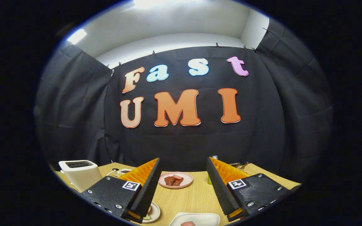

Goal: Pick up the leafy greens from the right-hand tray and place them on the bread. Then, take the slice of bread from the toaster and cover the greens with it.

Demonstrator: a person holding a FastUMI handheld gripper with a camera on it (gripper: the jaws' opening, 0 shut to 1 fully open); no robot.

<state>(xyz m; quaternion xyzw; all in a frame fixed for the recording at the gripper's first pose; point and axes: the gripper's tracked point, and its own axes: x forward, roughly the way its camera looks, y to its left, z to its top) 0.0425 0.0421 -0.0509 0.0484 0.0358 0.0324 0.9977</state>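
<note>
The gripper (pixel 184 185) is held level above the wooden desk (pixel 193 197), its fingers spread wide and holding nothing. Beyond them a pink plate (pixel 187 181) of reddish food sits near the desk's far edge. The white toaster (pixel 80 174) stands at the far left corner. A white tray (pixel 206 218) lies at the near edge; I cannot make out the greens. Black cloth walls the booth.

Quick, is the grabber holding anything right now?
Gripper: jaws wide open, holding nothing, above the wooden table, with the pink plate beyond them.
</note>
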